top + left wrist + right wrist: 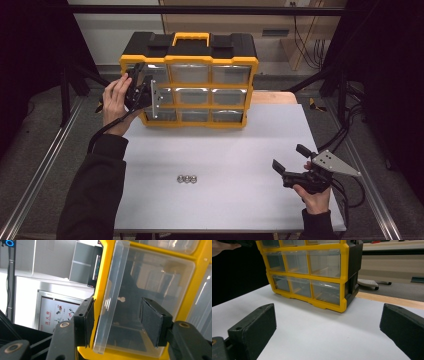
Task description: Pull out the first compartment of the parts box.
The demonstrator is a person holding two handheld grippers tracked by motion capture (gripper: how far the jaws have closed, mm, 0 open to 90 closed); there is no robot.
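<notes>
My right claw (286,161) rests low over the near right part of the white counter (240,200), its jaws spread wide with nothing between them. A little left of it, near the counter's middle, three small metal nuts (187,178) lie in a touching row. Farther off, at the counter's back edge, stands the yellow and black organiser (190,80) with its clear drawers. My left claw (116,322) is up at its left end, half spread around the clear drawer (140,302) of the upper left compartment, whose front lip sticks out between my jaws. One pad sits just beside that lip; I cannot tell whether either pad presses on it
</notes>
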